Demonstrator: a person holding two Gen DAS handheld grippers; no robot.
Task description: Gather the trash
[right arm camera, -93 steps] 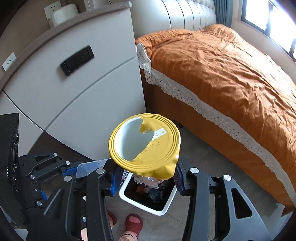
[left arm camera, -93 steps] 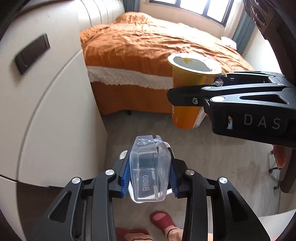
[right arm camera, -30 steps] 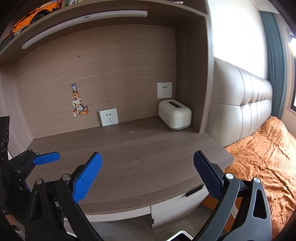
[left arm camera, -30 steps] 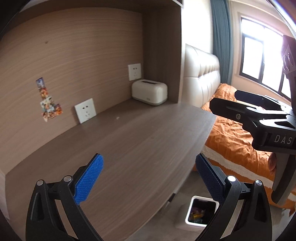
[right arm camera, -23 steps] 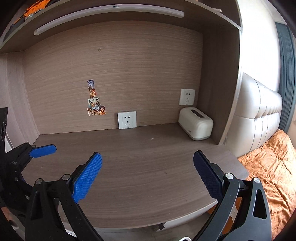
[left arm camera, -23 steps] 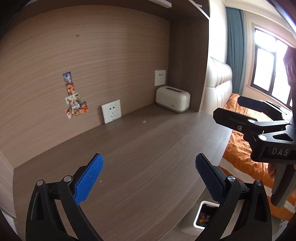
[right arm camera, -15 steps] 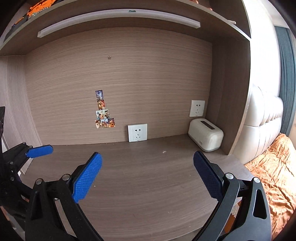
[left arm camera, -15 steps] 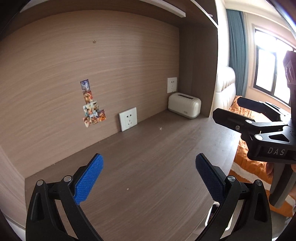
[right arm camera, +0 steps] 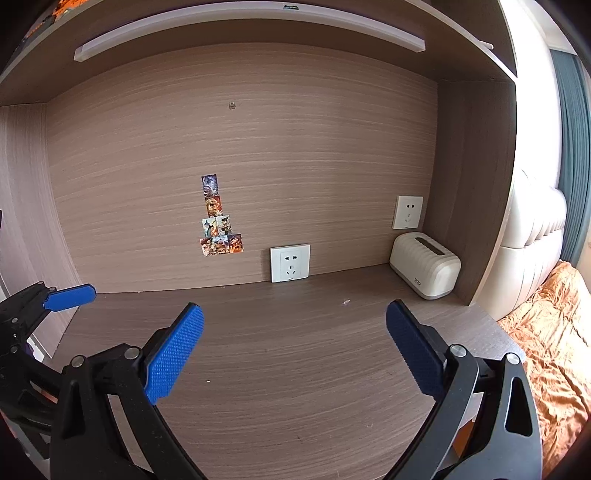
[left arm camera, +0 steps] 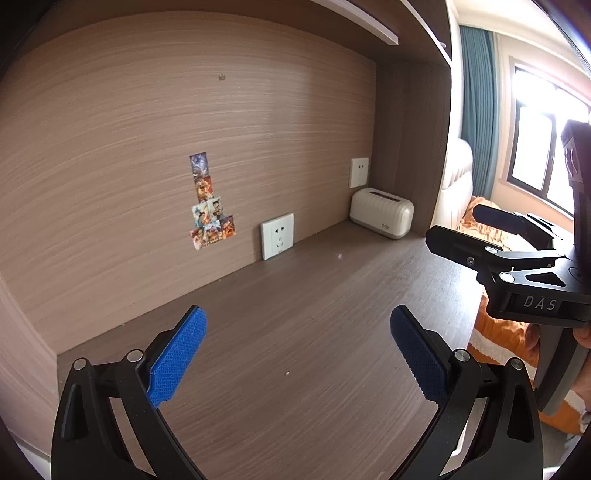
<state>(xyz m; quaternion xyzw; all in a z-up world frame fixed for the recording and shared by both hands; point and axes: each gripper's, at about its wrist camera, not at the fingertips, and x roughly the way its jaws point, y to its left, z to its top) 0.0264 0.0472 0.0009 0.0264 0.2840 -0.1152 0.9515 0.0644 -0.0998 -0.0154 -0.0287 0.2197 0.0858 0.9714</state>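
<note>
My left gripper (left arm camera: 297, 354) is open and empty above the brown wooden desk (left arm camera: 295, 314). My right gripper (right arm camera: 295, 350) is open and empty too, over the same desk (right arm camera: 295, 350). The right gripper also shows at the right of the left wrist view (left arm camera: 491, 240), and one blue pad of the left gripper (right arm camera: 68, 296) shows at the left of the right wrist view. No trash item is held. Tiny crumbs (right arm camera: 346, 301) lie on the desk. The trash bin is out of view.
A cream box-shaped appliance (right arm camera: 424, 271) stands at the desk's back right corner. White wall sockets (right arm camera: 290, 263) and small stickers (right arm camera: 219, 230) are on the back panel. An orange bed (right arm camera: 554, 332) lies to the right. A shelf with a light strip (right arm camera: 251, 29) hangs overhead.
Three seconds ago my left gripper held a clear plastic box and my right a yellow cup over the bin; both are now open and empty. Both views have swung up and left across the desk.
</note>
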